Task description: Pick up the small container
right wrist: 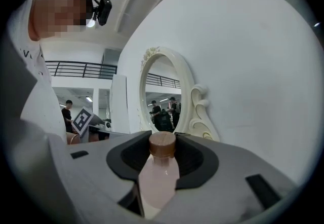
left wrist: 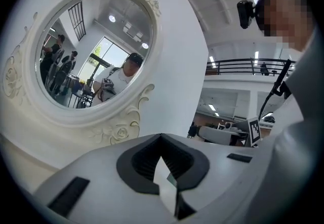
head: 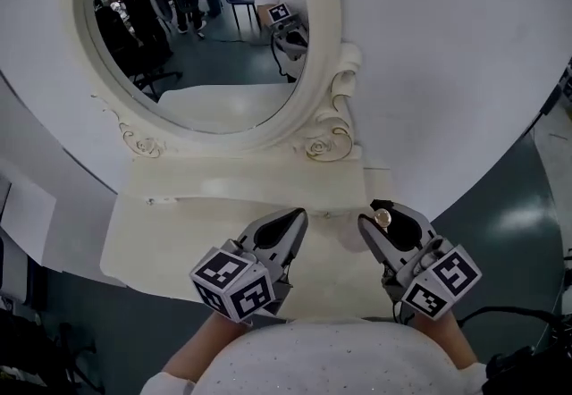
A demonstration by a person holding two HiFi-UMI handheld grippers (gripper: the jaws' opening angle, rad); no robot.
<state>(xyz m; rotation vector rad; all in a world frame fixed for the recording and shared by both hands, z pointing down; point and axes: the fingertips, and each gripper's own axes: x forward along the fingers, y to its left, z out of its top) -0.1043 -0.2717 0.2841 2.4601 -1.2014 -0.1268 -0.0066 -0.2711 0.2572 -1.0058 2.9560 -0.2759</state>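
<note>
Within right gripper [head: 379,213], small container [right wrist: 158,175] cap-forward.

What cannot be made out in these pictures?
- Bottle: base hidden between right gripper jaws, head and right gripper views.
- Mirror: top cut off by head view's edge.
- Table: front hidden by the person's shirt, head view.

Oval mirror [head: 197,27], ornate cream frame, far left; people reflected. Cream shelf [head: 179,223] near, below it. White curved wall [head: 447,54] behind; grey floor [head: 509,232] right.
</note>
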